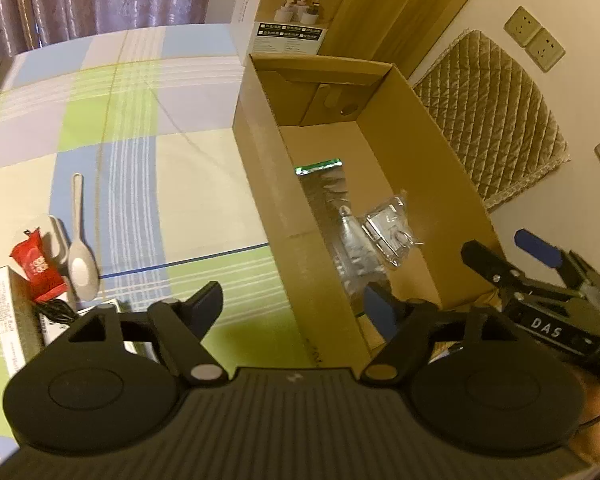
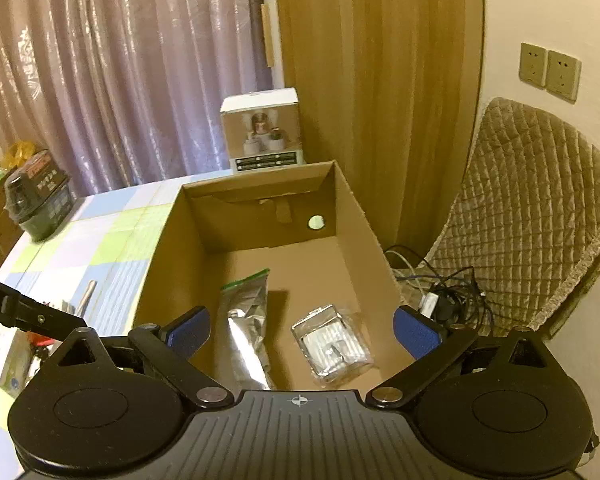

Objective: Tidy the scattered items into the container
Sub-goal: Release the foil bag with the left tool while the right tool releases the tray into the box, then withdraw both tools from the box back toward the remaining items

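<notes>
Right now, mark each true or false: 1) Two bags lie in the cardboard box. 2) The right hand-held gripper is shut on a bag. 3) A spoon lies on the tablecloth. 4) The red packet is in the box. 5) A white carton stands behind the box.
1) True: a zip bag and a small clear bag lie on the floor of the box.
2) False: the right hand-held gripper is open, with nothing between its pads.
3) True: the spoon lies on the tablecloth.
4) False: the red packet lies on the tablecloth, beside the spoon.
5) True: the white carton stands behind it.
</notes>
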`<state>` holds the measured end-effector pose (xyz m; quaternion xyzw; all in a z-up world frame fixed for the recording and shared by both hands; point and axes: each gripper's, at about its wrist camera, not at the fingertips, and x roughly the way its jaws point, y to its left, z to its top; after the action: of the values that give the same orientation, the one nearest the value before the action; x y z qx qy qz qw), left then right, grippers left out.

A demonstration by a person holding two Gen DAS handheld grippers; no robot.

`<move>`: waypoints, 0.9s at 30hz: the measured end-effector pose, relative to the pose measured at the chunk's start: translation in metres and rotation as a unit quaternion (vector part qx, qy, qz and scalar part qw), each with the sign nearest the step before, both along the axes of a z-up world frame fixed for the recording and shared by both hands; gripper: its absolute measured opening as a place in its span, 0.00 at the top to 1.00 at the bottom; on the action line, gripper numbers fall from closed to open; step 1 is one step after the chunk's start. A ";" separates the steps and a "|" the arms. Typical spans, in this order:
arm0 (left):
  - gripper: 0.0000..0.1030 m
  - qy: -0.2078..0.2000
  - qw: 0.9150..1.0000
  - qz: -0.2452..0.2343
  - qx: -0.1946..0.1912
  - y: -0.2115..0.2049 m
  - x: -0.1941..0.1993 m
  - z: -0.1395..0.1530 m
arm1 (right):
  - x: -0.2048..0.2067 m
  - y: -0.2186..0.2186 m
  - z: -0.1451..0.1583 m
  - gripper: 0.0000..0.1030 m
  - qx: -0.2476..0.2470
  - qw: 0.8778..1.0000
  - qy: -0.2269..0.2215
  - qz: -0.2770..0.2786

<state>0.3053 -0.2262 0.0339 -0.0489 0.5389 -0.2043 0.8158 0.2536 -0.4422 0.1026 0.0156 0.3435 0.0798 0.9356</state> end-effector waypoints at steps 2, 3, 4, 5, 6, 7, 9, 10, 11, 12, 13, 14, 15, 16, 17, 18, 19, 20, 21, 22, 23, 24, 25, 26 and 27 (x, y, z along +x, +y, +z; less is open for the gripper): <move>0.18 -0.003 1.000 0.002 0.004 0.003 -0.004 0.000 | -0.002 0.002 0.001 0.01 -0.003 1.000 0.000 0.001; 0.16 -0.005 1.000 0.004 0.005 0.004 -0.006 0.000 | -0.003 0.002 0.002 0.00 -0.002 1.000 0.002 0.001; 0.11 -0.008 1.000 0.005 0.007 0.005 -0.008 0.000 | -0.003 0.003 0.003 0.00 -0.002 1.000 0.004 0.001; 0.05 -0.013 1.000 0.006 0.013 0.005 -0.011 0.000 | -0.004 0.003 0.004 0.00 -0.002 1.000 0.005 0.001; 0.03 -0.020 1.000 0.005 0.020 0.006 -0.015 0.001 | -0.006 0.004 0.005 0.00 -0.004 1.000 0.006 0.001; 0.01 -0.026 0.999 0.004 0.026 0.006 -0.017 0.002 | -0.007 0.005 0.005 0.00 -0.005 1.000 0.008 0.000; 0.01 -0.029 0.999 0.001 0.034 0.007 -0.021 0.002 | -0.010 0.005 0.007 0.00 -0.003 1.000 0.010 0.001; 0.01 -0.029 0.999 0.001 0.036 0.008 -0.023 0.002 | -0.012 0.005 0.009 0.00 -0.003 1.000 0.011 0.001; 0.01 -0.029 0.999 0.002 0.038 0.010 -0.026 0.001 | -0.015 0.006 0.010 0.00 -0.003 1.000 0.011 0.001; 0.01 -0.030 0.999 0.002 0.040 0.010 -0.028 0.001 | -0.016 0.006 0.011 0.00 -0.003 1.000 0.011 0.001; 0.01 -0.032 0.999 0.001 0.045 0.011 -0.031 0.002 | -0.018 0.007 0.012 0.00 -0.003 1.000 0.011 0.002; 0.01 -0.033 0.998 0.000 0.049 0.012 -0.034 0.001 | -0.020 0.007 0.014 0.00 -0.002 1.000 0.011 0.001; 0.01 -0.033 0.998 -0.001 0.053 0.014 -0.036 0.002 | -0.021 0.008 0.015 0.00 -0.002 1.000 0.012 0.001; 0.01 -0.034 0.998 0.000 0.055 0.015 -0.038 0.002 | -0.024 0.008 0.017 0.00 0.000 1.000 0.011 0.001; 0.01 -0.034 0.998 0.001 0.057 0.017 -0.041 0.002 | -0.025 0.008 0.018 0.00 0.002 1.000 0.011 0.001; 0.01 -0.034 0.998 0.002 0.059 0.018 -0.043 0.002 | -0.027 0.009 0.020 0.00 0.004 1.000 0.011 0.001; 0.01 -0.036 0.997 0.004 0.062 0.020 -0.046 0.003 | -0.029 0.010 0.022 0.00 0.005 1.000 0.011 0.002; 0.01 -0.039 0.997 0.005 0.066 0.021 -0.048 0.004 | -0.031 0.011 0.023 0.00 0.005 1.000 0.011 0.002; 0.01 -0.041 0.997 0.004 0.068 0.022 -0.051 0.005 | -0.034 0.012 0.025 0.00 0.006 1.000 0.010 0.004; 0.01 -0.043 0.997 0.004 0.070 0.022 -0.054 0.006 | -0.036 0.013 0.027 0.00 0.007 1.000 0.010 0.006; 0.01 -0.045 0.996 0.004 0.071 0.023 -0.056 0.007 | -0.038 0.015 0.028 0.00 0.008 1.000 0.010 0.007; 0.01 -0.046 0.996 0.005 0.071 0.024 -0.059 0.008 | -0.041 0.017 0.029 0.00 0.008 1.000 0.009 0.008; 0.01 -0.047 0.996 0.006 0.070 0.026 -0.062 0.008 | -0.043 0.019 0.031 0.00 0.008 1.000 0.009 0.009; 0.01 -0.047 0.996 0.007 0.069 0.027 -0.065 0.008 | -0.045 0.020 0.032 0.00 0.008 1.000 0.008 0.009; 0.01 -0.046 0.997 0.008 0.068 0.029 -0.067 0.008 | -0.048 0.021 0.033 0.00 0.008 1.000 0.009 0.010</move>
<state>0.2381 -0.1974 0.0422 0.0121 0.5133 -0.1627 0.8426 0.2061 -0.4207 0.1353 0.0201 0.3513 0.0918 0.9315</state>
